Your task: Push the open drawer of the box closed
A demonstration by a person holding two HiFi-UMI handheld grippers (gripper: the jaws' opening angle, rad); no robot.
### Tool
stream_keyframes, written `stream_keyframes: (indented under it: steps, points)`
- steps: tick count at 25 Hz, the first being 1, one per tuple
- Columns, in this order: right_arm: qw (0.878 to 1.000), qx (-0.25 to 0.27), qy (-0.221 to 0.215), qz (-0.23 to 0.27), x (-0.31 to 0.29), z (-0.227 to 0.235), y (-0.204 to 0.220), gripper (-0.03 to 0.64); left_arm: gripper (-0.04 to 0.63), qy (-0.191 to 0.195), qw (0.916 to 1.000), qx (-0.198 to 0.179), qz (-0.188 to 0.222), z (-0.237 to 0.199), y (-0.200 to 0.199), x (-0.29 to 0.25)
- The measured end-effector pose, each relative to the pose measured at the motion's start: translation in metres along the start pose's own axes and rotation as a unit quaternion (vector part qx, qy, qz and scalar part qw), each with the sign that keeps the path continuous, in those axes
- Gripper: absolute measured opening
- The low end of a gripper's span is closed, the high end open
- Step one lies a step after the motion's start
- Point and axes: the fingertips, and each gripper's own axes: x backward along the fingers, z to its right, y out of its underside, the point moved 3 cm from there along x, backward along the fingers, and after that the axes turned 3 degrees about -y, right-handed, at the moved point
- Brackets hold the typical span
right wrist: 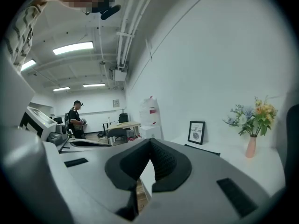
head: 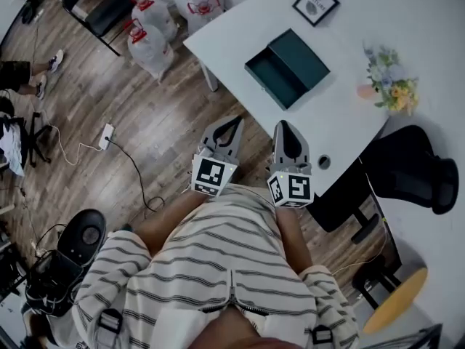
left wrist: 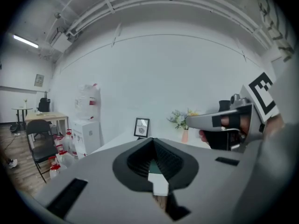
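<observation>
- Jaws of the left gripper (head: 234, 121) are clenched, tips meeting, with nothing between them; the left gripper view shows the same closed tips.
- Jaws of the right gripper (head: 285, 124) are likewise pressed together and empty, and this gripper is held just beside the left one, both pointing the same way.
- Ahead of both sets of jaws, and well apart from them, the dark green box (head: 299, 57) lies flat on the white table (head: 341, 129).
- Its drawer (head: 269, 78) stands pulled out and empty, sliding out toward the side of the left jaws, with its open tray nearer the table's edge than the rest of the box.
- Beyond the box, farther from the jaws, a framed picture (head: 315, 3) stands on the table.
- Ahead and to the right of the right jaws, a vase of flowers (head: 389, 82) stands on the table, clear of the box.
- Ahead and to the left of the left jaws, water jugs (head: 149, 38) stand on the wooden floor (head: 145, 122), by the table's far corner.
- Behind the jaws, each gripper carries its marker cube, and the person's striped shirt (head: 225, 267) fills the near part of the head view.
</observation>
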Motion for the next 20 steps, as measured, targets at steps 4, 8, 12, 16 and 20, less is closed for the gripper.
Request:
stream_keyframes:
  steps: [4,8,12,16,20]
  points:
    - [0.999,-0.011,0.032,-0.002,-0.028,0.013,-0.004,0.009,-0.002,0.027,0.9996,0.000,0.000,-0.023,-0.008,-0.030]
    - [0.998,-0.021,0.057,-0.003,-0.036,0.023,-0.001,0.009,-0.002,0.051,0.9987,0.004,-0.002,-0.025,-0.007,-0.047]
    - [0.997,-0.027,0.074,-0.009,-0.043,0.034,0.003,0.009,-0.002,0.068,0.9976,0.003,-0.011,-0.025,-0.001,-0.062]
    - [0.995,-0.036,0.087,-0.016,-0.045,0.050,0.010,0.009,-0.002,0.077,0.9967,0.000,-0.023,-0.019,0.005,-0.076]
    - [0.994,-0.051,0.091,-0.024,-0.049,0.071,0.018,0.009,-0.002,0.081,0.9960,-0.004,-0.037,-0.013,0.009,-0.089]
